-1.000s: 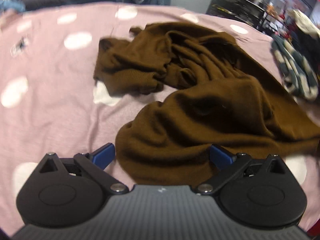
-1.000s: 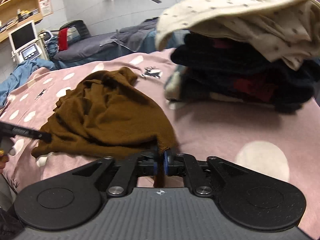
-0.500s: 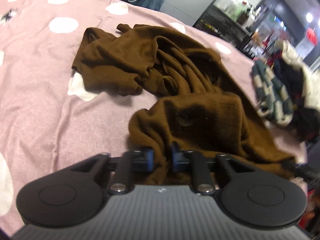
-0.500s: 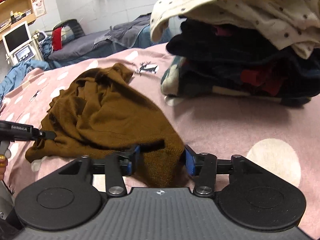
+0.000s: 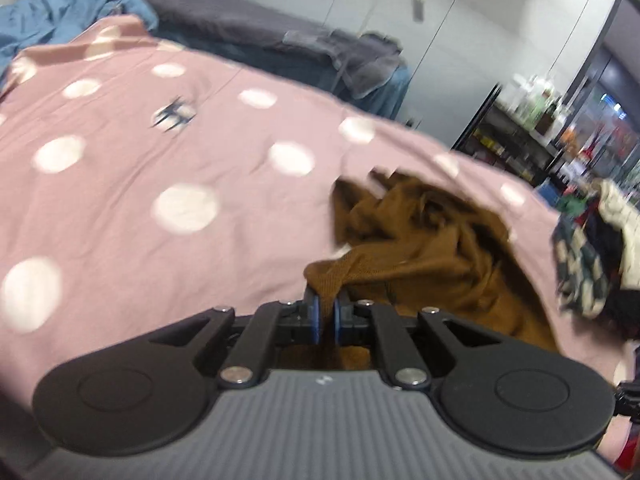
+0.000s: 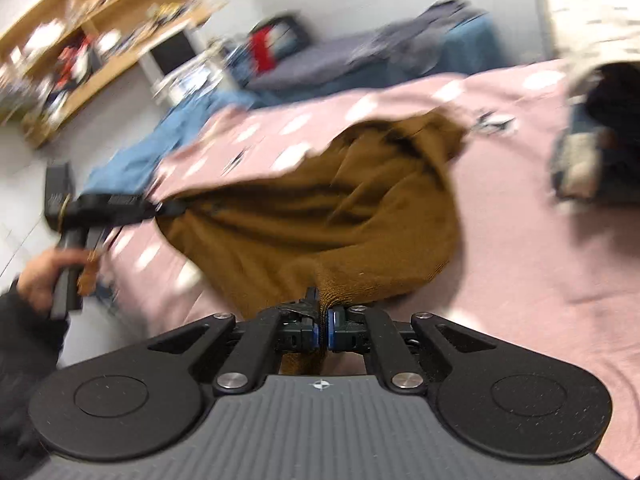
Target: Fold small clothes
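A brown knit garment [image 6: 340, 208] lies bunched on the pink spotted bedcover [image 6: 540, 240], its near edge pulled taut between the two grippers. My right gripper [image 6: 323, 320] is shut on the garment's near hem. My left gripper [image 5: 326, 314] is shut on another corner of the same garment [image 5: 420, 256]. In the right wrist view the left gripper [image 6: 160, 208] shows at the left, pinching the cloth, with a person's hand [image 6: 44, 276] on its handle. Both views are blurred.
A pile of other clothes [image 5: 592, 256] sits at the right of the bedcover [image 5: 160, 184], also in the right wrist view as the clothes pile [image 6: 592, 152]. Blue cloth [image 6: 160, 148] hangs off the far edge. Wooden shelves [image 6: 80, 40] and another bed [image 5: 280, 36] stand beyond.
Both grippers have closed on the brown garment's edge and lifted it. The left one swung away to the left, stretching the cloth between the two.
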A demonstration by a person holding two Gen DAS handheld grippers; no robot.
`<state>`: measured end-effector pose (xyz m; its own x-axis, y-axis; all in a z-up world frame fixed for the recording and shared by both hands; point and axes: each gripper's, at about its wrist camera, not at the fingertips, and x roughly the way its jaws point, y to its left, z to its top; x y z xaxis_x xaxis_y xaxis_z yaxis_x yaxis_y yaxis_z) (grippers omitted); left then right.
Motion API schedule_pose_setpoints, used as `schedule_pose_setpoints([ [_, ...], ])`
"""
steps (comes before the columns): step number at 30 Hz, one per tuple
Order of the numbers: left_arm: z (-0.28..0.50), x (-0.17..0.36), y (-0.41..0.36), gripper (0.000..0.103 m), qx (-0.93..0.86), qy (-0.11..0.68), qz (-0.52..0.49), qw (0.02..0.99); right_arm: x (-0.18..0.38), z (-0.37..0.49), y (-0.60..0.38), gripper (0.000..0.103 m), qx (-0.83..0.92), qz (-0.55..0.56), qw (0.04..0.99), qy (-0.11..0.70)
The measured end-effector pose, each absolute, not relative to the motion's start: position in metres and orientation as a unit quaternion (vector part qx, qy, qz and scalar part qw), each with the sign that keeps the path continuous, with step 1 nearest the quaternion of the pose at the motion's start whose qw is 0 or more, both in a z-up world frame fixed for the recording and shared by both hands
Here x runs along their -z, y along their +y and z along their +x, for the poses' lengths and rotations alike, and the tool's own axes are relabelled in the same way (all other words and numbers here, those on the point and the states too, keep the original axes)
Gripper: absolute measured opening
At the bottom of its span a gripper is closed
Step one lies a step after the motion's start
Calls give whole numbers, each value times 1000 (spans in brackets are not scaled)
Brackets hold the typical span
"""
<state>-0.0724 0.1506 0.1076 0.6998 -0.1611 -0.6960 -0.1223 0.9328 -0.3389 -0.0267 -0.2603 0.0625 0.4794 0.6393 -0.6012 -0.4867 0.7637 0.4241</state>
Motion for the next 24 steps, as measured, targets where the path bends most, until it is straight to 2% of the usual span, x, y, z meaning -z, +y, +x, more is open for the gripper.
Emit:
schedule_pose_setpoints([
  [5, -96, -60, 152, 8, 5, 476, -201, 856, -36, -40, -253, 7, -325, 30, 815, 479],
  [7, -96, -44, 149, 15, -8, 491, -207, 846, -27, -42, -259, 7, -302, 21, 814, 496],
  [8, -94, -41, 148, 23, -15, 488, -203, 849, -27, -42, -263, 6, -295, 25, 817, 495],
  [9, -90, -44, 148, 49, -23, 481, -198, 854, -31, -40, -267, 17, -288, 31, 823, 489],
  [10, -86, -50, 147, 69, -36, 474, -189, 859, -35, -37, -268, 31, -278, 30, 832, 480],
  [11, -80, -57, 147, 100, -52, 464, -174, 867, -41, -35, -268, 59, -256, 16, 848, 464],
  [12, -74, -66, 144, 103, -61, 449, -156, 878, -47, -33, -268, 84, -239, -4, 863, 446],
  [13, -67, -75, 140, 103, -58, 434, -136, 889, -51, -31, -267, 90, -231, -24, 872, 431],
  [17, -25, -93, 120, 103, -18, 413, -112, 904, -65, -9, -253, 87, -219, -97, 900, 363],
  [24, 31, -74, 74, 103, 15, 428, -84, 900, -66, 55, -191, 83, -310, -100, 899, 292],
])
